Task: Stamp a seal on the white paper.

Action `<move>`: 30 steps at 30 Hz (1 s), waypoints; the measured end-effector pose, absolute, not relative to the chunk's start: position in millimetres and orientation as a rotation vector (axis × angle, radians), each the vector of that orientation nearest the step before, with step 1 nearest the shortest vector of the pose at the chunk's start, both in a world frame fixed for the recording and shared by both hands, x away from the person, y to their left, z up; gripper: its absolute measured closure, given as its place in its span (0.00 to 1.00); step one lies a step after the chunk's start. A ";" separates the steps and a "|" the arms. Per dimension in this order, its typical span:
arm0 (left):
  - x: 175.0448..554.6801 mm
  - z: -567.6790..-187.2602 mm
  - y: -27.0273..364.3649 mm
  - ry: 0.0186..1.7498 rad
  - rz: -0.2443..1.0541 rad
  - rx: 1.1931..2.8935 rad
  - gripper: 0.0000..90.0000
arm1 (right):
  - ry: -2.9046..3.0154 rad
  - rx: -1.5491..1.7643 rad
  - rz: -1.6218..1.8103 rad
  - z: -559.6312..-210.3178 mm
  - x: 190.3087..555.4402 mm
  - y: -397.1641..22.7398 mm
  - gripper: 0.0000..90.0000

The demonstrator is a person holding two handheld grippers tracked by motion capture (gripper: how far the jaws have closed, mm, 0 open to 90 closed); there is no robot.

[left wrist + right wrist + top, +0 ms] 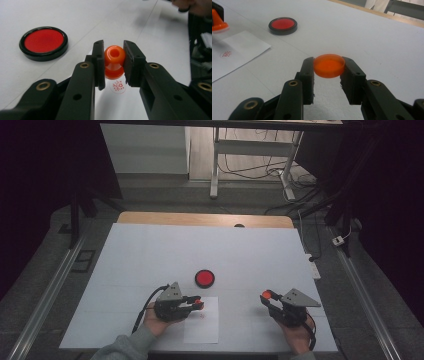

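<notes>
My left gripper (113,62) is shut on an orange stamp (114,61), held a little above a white sheet of paper (202,320). Just below the stamp a round red imprint (118,86) marks the paper. In the high view the left gripper (198,304) hovers over the sheet's upper left part. My right gripper (328,70) is shut on an orange round lid (329,65), seen at the table's right (267,295). A black-rimmed red ink pad (204,278) lies open between and beyond both grippers.
A large white mat (150,250) covers the wooden table (150,217). Metal rails run along both sides of the table, and a desk frame with cables (250,165) stands behind it. A white power strip (313,269) lies at the mat's right edge.
</notes>
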State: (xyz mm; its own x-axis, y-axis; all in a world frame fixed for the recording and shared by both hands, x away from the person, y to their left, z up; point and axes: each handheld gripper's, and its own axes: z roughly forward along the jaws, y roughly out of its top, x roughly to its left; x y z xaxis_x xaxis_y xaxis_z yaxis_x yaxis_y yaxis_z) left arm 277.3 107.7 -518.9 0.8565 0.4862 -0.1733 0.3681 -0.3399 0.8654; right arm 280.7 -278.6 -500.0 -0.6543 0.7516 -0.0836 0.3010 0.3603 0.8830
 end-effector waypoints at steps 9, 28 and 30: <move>281.3 -509.7 120.8 0.666 0.101 1.902 0.81 | 2.151 0.912 1.240 -501.0 281.3 -278.0 0.71; 283.4 -489.9 137.1 0.696 0.094 1.859 0.81 | 2.159 0.911 1.227 -502.4 282.6 -276.7 0.71; 284.0 -487.8 139.5 0.699 0.093 1.852 0.81 | 2.160 0.911 1.226 -502.5 282.6 -276.7 0.71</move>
